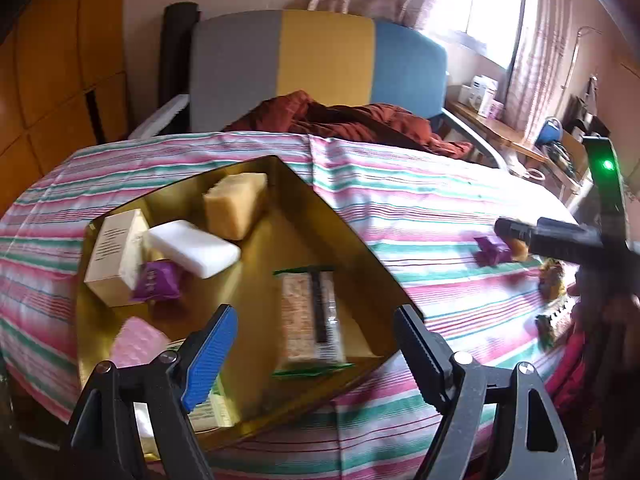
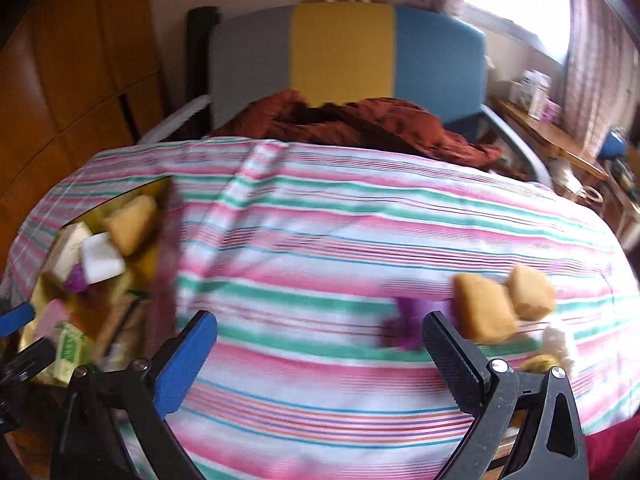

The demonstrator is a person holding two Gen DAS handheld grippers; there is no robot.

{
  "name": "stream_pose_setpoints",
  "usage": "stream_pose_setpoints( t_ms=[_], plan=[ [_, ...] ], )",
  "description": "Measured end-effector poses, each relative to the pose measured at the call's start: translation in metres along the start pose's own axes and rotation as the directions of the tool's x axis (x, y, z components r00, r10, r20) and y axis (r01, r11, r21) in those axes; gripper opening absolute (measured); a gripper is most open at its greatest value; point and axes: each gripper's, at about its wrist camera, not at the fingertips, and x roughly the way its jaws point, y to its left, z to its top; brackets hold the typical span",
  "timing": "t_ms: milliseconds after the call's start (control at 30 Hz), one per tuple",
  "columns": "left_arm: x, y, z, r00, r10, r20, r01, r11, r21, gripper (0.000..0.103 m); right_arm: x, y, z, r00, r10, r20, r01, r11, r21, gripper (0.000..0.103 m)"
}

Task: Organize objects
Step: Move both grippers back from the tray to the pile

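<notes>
Both tools are held with fingers apart, nothing between them. The left tool is hung over the gold tray, in which soaps and packets are gathered. The right tool is held above the striped surface, just beside two tan blocks.

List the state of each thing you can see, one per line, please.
left gripper: open, empty, over the tray.
right gripper: open, empty, over the cloth.
gold tray: upright, partly filled.
white bar: in the tray.
snack bar: wrapped, flat in the tray.
two tan blocks: loose on the striped cloth.
</notes>
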Motion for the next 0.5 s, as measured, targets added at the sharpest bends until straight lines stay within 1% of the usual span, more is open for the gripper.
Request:
stream_pose_setpoints(
  t_ms=[133, 267, 300, 367, 433, 467, 500],
  plan=[
    [0.006, -0.012, 0.004, 0.999, -0.046, -0.025, 0.046, 0.999, 0.009, 0.082, -0.003, -0.056, 0.012, 0.997, -0.076, 0.01, 0.075, 0.995, 0.063, 0.103],
    [0.014, -0.033, 0.009, 0.996, -0.071, -0.046, 0.073, 0.996, 0.05, 0.082, -0.009, -0.124, 0.018, 0.986, -0.166, 0.025, 0.159, 0.969, 0.189, 0.103],
    [0.016, -0.04, 0.01, 0.996, -0.079, -0.05, 0.082, 0.994, 0.066, 0.082, -0.01, -0.144, 0.017, 0.98, -0.2, 0.024, 0.188, 0.952, 0.242, 0.103],
    [0.019, -0.055, 0.014, 0.994, -0.088, -0.056, 0.094, 0.99, 0.106, 0.082, -0.011, -0.178, 0.009, 0.971, -0.238, 0.018, 0.217, 0.911, 0.35, 0.103],
    [0.025, -0.074, 0.017, 0.993, -0.094, -0.065, 0.102, 0.983, 0.15, 0.082, -0.011, -0.204, 0.0, 0.974, -0.225, 0.001, 0.198, 0.859, 0.472, 0.103],
    [0.03, -0.083, 0.019, 0.993, -0.096, -0.071, 0.107, 0.979, 0.174, 0.082, -0.011, -0.216, -0.004, 0.98, -0.197, -0.005, 0.17, 0.832, 0.529, 0.103],
    [0.034, -0.093, 0.021, 0.992, -0.097, -0.075, 0.11, 0.974, 0.197, 0.082, -0.011, -0.223, -0.006, 0.985, -0.175, 0.003, 0.143, 0.815, 0.561, 0.103]
  ],
)
